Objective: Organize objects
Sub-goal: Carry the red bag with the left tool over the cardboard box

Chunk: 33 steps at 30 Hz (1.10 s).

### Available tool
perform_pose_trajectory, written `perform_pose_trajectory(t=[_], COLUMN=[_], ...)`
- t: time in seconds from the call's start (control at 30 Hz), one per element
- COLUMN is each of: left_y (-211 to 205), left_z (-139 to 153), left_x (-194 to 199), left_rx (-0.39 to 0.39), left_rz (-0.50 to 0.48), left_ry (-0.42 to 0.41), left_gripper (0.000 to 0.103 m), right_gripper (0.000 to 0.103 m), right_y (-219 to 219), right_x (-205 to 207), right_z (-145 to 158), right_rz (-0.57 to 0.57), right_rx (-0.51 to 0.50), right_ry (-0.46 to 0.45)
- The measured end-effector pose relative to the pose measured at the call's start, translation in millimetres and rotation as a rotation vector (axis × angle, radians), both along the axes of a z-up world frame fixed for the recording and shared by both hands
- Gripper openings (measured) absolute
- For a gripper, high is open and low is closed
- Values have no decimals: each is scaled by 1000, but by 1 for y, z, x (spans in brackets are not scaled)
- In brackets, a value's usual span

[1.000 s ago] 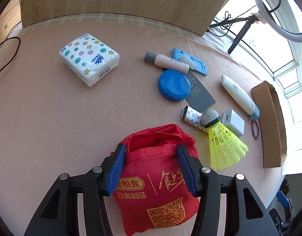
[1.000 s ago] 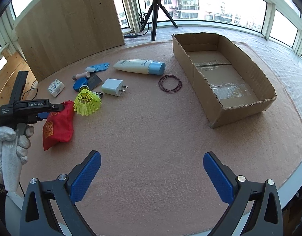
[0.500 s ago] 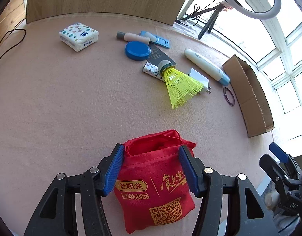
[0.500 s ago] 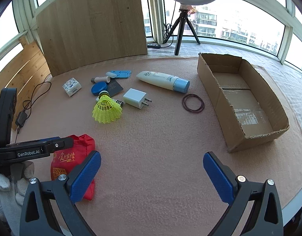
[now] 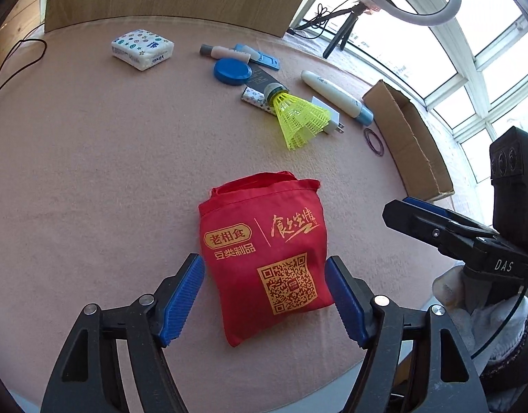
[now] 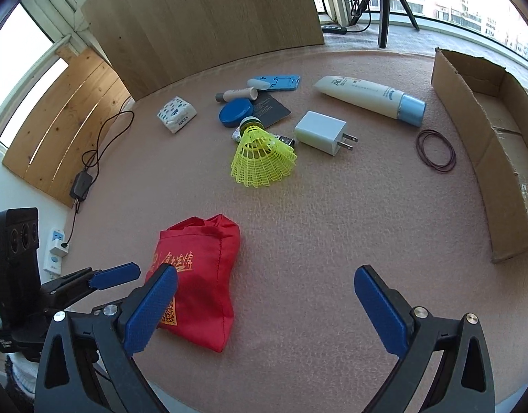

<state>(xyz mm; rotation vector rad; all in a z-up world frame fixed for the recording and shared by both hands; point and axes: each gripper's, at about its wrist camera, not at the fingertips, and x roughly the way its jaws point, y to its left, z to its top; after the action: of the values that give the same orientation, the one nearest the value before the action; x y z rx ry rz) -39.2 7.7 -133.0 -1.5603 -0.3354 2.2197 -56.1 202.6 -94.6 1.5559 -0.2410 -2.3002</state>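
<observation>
Left gripper [image 5: 264, 296] released, pads astride red bag [image 5: 264, 258]; right gripper [image 6: 264, 313] wide apart, empty, right of bag.

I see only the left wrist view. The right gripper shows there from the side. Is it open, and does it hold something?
Observer: The right gripper is wide open and holds nothing.
Operator: I see the box almost edge-on. Is something inside?
Observer: The part of the box floor that shows in the right wrist view is bare.
Operator: What lies half hidden behind the shuttlecock?
Observer: A white charger, its two prongs pointing toward the rubber bands.
</observation>
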Motion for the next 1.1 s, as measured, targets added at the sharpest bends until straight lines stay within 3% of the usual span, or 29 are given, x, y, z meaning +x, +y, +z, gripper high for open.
perform_pose_trajectory(t=[0.1,0.3,0.47,0.53,0.7,1.1], left_y=[-1,-8,-11,-10,-8,26], left_z=[-8,-25,-33,-36,-36,-14], left_x=[-1,-7,-9,-8,-7,-6], left_rx=[18,69,115,126,119,105], left_rz=[-7,7,4,1,8,-28], left_ry=[-19,-63,-85,-94,-90,-54], left_gripper=[73,68,68,68,66,59], right_gripper=[91,89,88,75,56,54], right_y=[-11,-31,-44,-51,-55,-20], right_x=[-6,-15,-20,-20,-23,-15], right_z=[-10,-30,-39,-42,-44,-22], right_rz=[38,86,109,129,141,85], right_rx=[-35,-95,-83,-82,-120,-136], right_ry=[-53,-165,-199,-211,-228,-180])
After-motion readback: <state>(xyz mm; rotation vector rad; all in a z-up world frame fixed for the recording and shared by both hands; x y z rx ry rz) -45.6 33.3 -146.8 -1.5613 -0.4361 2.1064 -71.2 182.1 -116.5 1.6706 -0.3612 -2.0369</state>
